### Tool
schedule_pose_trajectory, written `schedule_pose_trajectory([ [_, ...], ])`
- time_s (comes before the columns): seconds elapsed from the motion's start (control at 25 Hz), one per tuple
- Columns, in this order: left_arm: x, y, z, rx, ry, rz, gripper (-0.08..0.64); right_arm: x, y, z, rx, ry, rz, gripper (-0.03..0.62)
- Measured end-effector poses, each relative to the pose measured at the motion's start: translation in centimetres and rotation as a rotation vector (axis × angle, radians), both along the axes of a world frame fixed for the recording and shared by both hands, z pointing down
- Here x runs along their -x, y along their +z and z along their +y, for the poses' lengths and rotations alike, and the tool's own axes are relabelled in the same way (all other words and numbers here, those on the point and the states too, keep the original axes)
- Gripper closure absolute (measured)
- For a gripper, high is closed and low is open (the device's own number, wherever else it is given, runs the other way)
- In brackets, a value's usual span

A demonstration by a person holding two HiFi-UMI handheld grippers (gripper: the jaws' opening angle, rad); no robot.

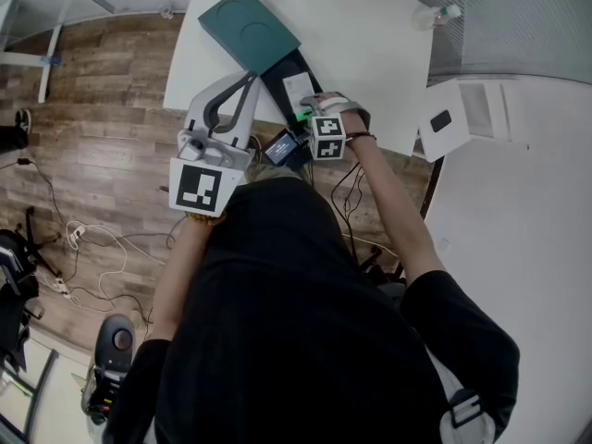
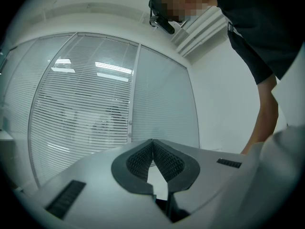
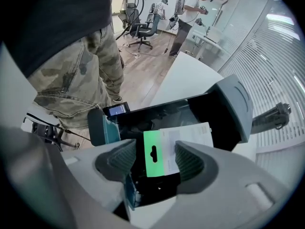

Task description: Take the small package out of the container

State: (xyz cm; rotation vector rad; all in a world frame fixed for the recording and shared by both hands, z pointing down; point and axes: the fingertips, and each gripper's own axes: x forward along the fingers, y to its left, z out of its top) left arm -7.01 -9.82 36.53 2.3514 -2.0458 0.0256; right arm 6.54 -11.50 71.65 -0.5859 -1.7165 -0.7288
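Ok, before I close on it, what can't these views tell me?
- Container contents under the small package: right gripper view, covered by it and in shadow.
- Small package's print: too small in every view.
- Right gripper jaw tips: head view, hidden by its marker cube and hand.
- Left gripper: its view faces window blinds; container out of frame.

Container [image 1: 278,76] partly under right tool [image 1: 311,108]

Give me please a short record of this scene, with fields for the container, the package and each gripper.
container: teal, open, on the white table
package: white with green header, lying inside the container
right gripper: jaws apart, either side of the package
left gripper: jaws together, empty, aimed at window blinds
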Motion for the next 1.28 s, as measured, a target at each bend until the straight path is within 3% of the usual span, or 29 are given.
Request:
schedule_pose_trajectory([
  [0.4, -0.28, 0.17, -0.07, 0.003, 0.007, 0.003, 0.560, 0.37, 0.36, -0.38, -0.048, 0.036, -0.045, 0.353],
  [0.56, -0.38, 0.21, -0.18, 0.006, 0.012, 0.004, 0.560, 0.74, 0.25, -0.78, -0.069, 0.061, -0.069, 0.393],
  [1.28, -0.71, 0.21, -0.52, -0.003, 0.034, -0.004, 0.560, 0.75, 0.42, -0.78, -0.060, 0.124, -0.095, 0.440],
])
